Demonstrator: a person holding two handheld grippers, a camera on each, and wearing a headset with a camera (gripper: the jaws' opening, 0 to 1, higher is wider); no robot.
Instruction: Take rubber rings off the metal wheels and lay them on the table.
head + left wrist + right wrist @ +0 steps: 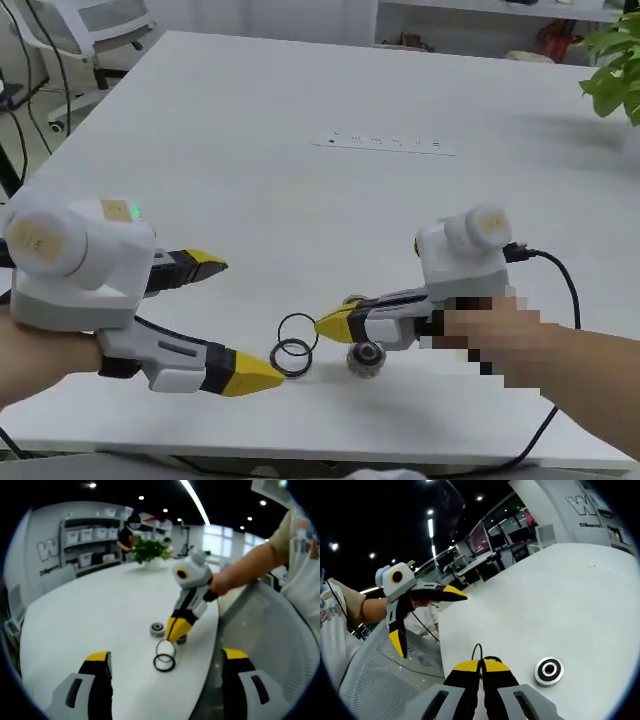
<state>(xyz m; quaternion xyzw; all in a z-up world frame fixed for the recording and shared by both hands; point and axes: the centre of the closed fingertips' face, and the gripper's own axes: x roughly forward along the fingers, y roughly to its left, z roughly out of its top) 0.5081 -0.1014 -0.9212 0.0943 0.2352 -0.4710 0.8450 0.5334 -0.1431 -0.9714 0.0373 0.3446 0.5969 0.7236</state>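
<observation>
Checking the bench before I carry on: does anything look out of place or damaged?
Nothing stands out. One rubber ring lies flat on the table, a second ring is pinched in the right gripper beside it, and a metal wheel rests nearby, intact.

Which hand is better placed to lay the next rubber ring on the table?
Right, probably. The right gripper is shut on a rubber ring, low over the table beside the laid ring. The left gripper is open, holding nothing.

Left gripper (166,656) spread wide, two rubber rings (164,663), right gripper (175,633) closed touching one
</observation>
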